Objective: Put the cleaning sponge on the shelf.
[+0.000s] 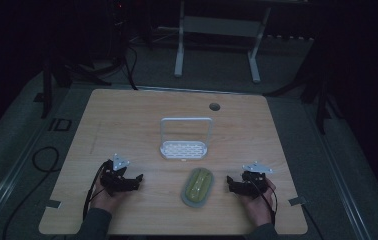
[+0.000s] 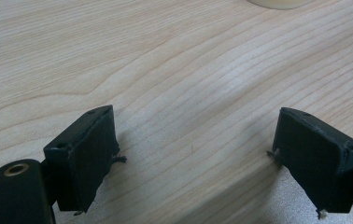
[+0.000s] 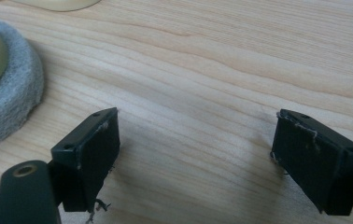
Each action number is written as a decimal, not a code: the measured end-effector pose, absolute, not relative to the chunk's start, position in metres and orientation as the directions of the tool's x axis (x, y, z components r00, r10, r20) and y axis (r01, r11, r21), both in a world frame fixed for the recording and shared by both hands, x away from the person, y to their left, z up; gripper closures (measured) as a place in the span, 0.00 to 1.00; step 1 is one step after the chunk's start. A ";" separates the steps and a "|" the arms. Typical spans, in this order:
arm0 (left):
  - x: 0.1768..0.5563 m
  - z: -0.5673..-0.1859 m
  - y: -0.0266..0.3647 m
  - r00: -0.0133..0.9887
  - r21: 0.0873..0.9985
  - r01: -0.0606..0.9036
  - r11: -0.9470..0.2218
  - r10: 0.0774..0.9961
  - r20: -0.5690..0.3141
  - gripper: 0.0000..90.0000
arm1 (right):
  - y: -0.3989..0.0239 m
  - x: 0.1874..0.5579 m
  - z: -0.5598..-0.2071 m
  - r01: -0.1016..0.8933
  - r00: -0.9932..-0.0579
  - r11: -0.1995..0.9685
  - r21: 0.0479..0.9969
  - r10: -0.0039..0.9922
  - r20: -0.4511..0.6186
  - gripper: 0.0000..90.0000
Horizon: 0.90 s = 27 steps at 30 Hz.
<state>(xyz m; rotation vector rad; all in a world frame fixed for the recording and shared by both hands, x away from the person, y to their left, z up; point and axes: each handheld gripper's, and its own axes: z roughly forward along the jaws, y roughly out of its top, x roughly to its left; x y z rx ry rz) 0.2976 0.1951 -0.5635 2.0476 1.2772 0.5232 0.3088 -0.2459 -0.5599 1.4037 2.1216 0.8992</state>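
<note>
Left gripper (image 1: 138, 179): rested on the counter (image 1: 127, 125) near its front left, fingers (image 2: 88, 154) wide with bare wood between them.
Right gripper (image 1: 228, 182): rested at the front right, fingers (image 3: 93, 156) wide, holding nothing.
Green oval dish (image 1: 200, 183): lay on a grey felt pad (image 1: 188, 199) between the grippers, nearer the right one.
White rack (image 1: 185, 146): stood just behind the dish, mid-counter.
</note>
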 end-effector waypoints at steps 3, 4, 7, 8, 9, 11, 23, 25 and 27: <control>0.298 -0.563 0.195 0.443 0.711 0.633 -0.306 0.896 -0.009 0.15 | -0.246 0.309 -0.560 0.635 -0.389 0.274 0.722 0.921 -0.008 0.17; 0.298 -0.564 0.195 0.443 0.712 0.633 -0.305 0.896 -0.009 0.15 | -0.246 0.309 -0.560 0.635 -0.389 0.274 0.722 0.921 -0.008 0.17; 0.298 -0.563 0.195 0.443 0.711 0.633 -0.306 0.896 -0.008 0.15 | -0.245 0.307 -0.559 0.626 -0.402 0.280 0.728 0.916 -0.008 0.27; 0.298 -0.564 0.195 0.443 0.712 0.632 -0.306 0.896 -0.008 0.15 | -0.244 0.306 -0.558 0.620 -0.409 0.286 0.730 0.912 -0.010 0.33; 0.298 -0.564 0.195 0.443 0.712 0.632 -0.306 0.896 -0.009 0.15 | -0.244 0.305 -0.558 0.616 -0.415 0.290 0.732 0.910 -0.012 0.36; 0.298 -0.564 0.195 0.443 0.712 0.632 -0.306 0.896 -0.009 0.15 | -0.241 0.303 -0.556 0.603 -0.409 0.306 0.737 0.911 -0.043 0.42; 0.298 -0.563 0.195 0.443 0.711 0.633 -0.306 0.896 -0.009 0.15 | -0.239 0.290 -0.536 0.550 -0.483 0.281 0.787 0.875 0.026 0.81; 0.298 -0.563 0.195 0.443 0.711 0.633 -0.306 0.896 -0.009 0.15 | -0.237 0.287 -0.533 0.541 -0.494 0.288 0.790 0.869 0.021 0.89; 0.298 -0.563 0.195 0.443 0.711 0.633 -0.306 0.896 -0.009 0.15 | -0.234 0.283 -0.528 0.526 -0.499 0.287 0.800 0.866 0.017 0.95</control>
